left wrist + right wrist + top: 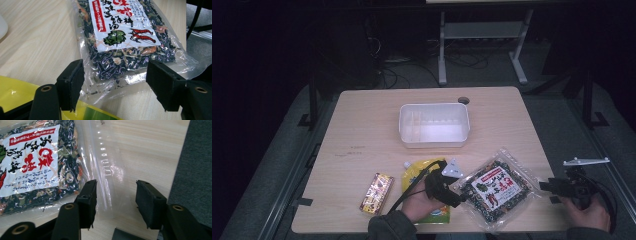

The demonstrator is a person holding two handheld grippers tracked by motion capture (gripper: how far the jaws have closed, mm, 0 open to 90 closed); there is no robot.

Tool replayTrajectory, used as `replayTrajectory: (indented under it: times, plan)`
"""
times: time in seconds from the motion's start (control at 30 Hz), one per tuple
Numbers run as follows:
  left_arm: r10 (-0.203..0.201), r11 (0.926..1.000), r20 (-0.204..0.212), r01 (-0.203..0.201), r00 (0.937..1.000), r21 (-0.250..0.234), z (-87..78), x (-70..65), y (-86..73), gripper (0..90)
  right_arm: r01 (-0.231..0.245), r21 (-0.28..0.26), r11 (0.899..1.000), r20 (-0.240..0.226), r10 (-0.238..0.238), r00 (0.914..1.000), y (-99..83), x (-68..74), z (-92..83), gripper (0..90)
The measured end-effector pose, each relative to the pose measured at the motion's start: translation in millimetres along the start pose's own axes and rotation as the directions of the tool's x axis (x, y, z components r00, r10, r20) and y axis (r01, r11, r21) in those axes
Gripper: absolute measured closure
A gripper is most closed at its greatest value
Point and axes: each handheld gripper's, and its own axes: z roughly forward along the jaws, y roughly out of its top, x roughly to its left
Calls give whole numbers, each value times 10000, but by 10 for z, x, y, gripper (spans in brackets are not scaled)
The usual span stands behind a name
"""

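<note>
- The clear bag of dried seaweed mix (496,189) lies flat on the wooden table (362,130), near the front edge and right of centre. In the high view its long axis runs on a diagonal, from the near-left corner up toward the far-right, and its white label with red characters (494,183) is tilted the same way.
- The left gripper (455,198) sits at the bag's near-left end, held by the person's left hand (419,204). In the left gripper view its two black jaws stand wide apart with the bag's clear sealed edge (117,85) between them; neither pad presses the plastic.
- The right gripper (546,186) is just off the table's right edge, in the right hand (588,212), pointing toward the bag's right side. In the right gripper view its jaws are apart over the bag's transparent zip strip (105,170), closed on nothing.
- A yellow pouch (418,172) lies just left of the bag, partly under the left hand.
- A small snack bar wrapper (377,192) lies farther left, near the front edge.
- A white plastic tub (434,125) stands toward the back of the table, well apart from the bag.
</note>
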Motion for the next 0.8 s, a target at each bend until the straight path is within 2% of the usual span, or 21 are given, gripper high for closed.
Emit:
replayTrajectory:
  times: [0.1, 0.23, 0.33, 0.43, 0.67, 0.8]
  plan:
    - [-5, 10000, 20, 5, 10000, 35, -1, 4, 1, 303, 15, 153, 9999, -242, -11, 9997, -3, 2, 46, 579]
    - [-30, 10000, -9, 30, 10000, 89, 0, 6, -2, 301, 76, 212, 9997, -259, -70, 9996, 5, 15, 76, 666]
    - [-44, 9999, 12, 44, 10000, 95, 9, 23, -5, 301, 137, -12, 9999, -305, -137, 9994, 19, 23, 53, 767]
    - [-143, 9998, 21, 142, 9999, 118, 22, 43, -8, 297, 439, -39, 9990, -297, -440, 9986, 43, 65, 46, 875]
    - [-435, 9989, 238, 431, 9988, 186, 50, 123, -7, 291, 822, -220, 9964, -224, -827, 9963, 130, 152, -44, 895]
    - [-652, 9976, 319, 644, 9974, 236, 76, 177, 3, 262, 1064, -521, 9930, -165, -1074, 9941, 173, 197, -142, 896]
